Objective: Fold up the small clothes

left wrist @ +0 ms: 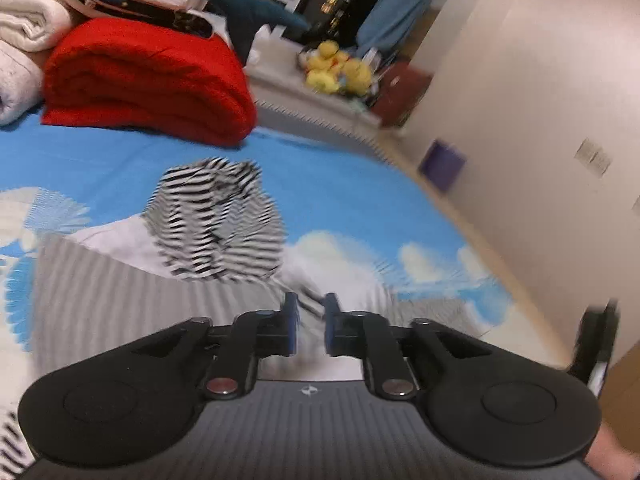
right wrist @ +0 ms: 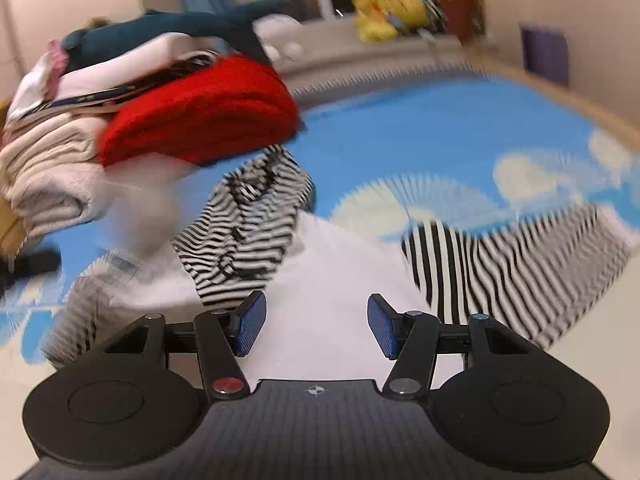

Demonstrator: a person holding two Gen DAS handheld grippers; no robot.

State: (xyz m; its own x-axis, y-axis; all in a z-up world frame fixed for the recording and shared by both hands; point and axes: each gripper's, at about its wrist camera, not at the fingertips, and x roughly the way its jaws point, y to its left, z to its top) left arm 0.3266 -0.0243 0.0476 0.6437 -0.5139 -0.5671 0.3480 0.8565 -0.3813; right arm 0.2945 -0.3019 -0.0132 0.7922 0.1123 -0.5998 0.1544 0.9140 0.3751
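We see red blanket [right wrist: 200, 112] beyond striped garment [right wrist: 244, 224]; left gripper [left wrist: 311, 330] narrowly parted, empty; right gripper [right wrist: 316, 326] wide apart.

Left gripper [left wrist: 308, 322] angled downward, blue-padded fingers [left wrist: 291, 320] narrowly parted, right gripper [right wrist: 317, 326] angled downward, fingers spread wide, nothing between them

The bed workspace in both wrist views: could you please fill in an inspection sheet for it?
Surface: blue bedsheet with white cloud print.
Job's things: striped garment bunched on the sheet, partly white; another striped part to its right.
Clutter: folded red blanket beside a pile of pale linen.
Grippers: left gripper narrowly open, blurred cloth beyond, grip unclear; right gripper open over white fabric, holding nothing.
Cables: nothing seen.
Surroundings: yellow soft toys on a ledge, blue curtain, pale wall.
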